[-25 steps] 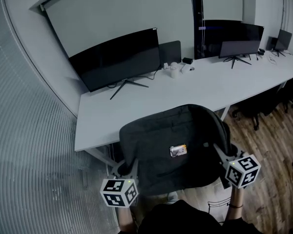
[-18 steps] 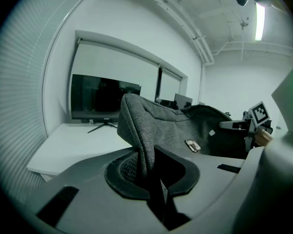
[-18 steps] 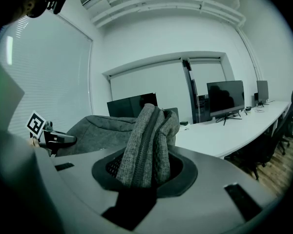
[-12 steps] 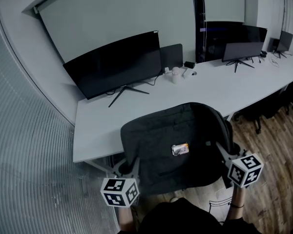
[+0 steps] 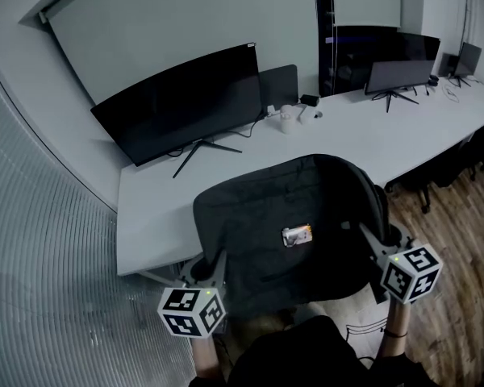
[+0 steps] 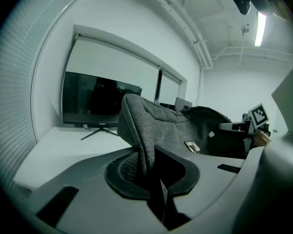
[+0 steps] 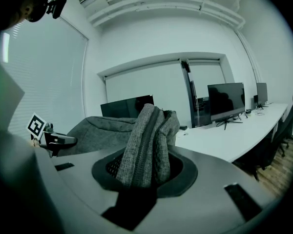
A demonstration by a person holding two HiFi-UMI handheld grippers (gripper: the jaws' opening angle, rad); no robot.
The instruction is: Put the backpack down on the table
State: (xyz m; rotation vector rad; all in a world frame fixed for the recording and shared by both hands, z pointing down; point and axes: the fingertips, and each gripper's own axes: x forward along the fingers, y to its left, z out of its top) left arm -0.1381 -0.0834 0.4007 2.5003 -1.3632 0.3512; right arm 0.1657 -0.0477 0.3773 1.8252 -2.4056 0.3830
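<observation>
Backpack held by both grippers at the near table edge.

Backpack, dark grey, lies broad face up in the lower centre of the head view, its far part over the near edge of the white table; contact with the tabletop cannot be told. Left gripper is clamped on a thin fabric fold at the bag's lower-left corner. Right gripper is clamped on a thicker bunch of zippered fabric at its right side. Small label on the bag's face. Large monitor stands upper left.
</observation>
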